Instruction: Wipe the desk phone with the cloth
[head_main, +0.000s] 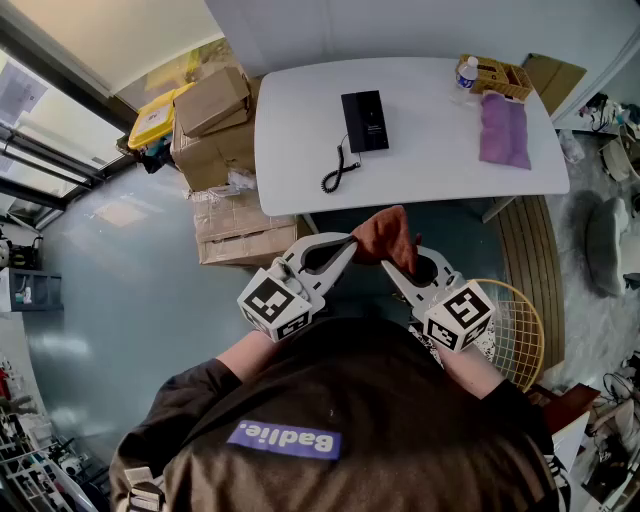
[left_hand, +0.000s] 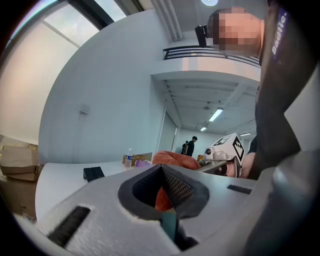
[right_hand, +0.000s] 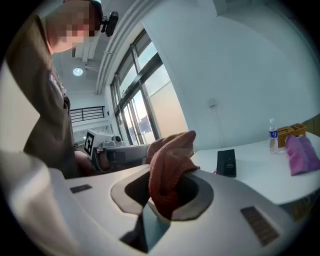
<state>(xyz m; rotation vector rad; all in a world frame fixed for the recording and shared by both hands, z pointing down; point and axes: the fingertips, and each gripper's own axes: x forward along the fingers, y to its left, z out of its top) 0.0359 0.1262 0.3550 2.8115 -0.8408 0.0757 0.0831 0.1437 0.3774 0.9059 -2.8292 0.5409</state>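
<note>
The black desk phone lies on the white table, its coiled cord trailing toward the near edge. It also shows small in the left gripper view and the right gripper view. I hold a rust-red cloth in the air in front of my chest, short of the table. My right gripper is shut on it, the cloth bunching up out of the jaws. My left gripper is shut on the cloth's other end.
A purple cloth, a water bottle and a wooden box sit at the table's far right. Cardboard boxes are stacked left of the table. A wire basket stands on the floor to my right.
</note>
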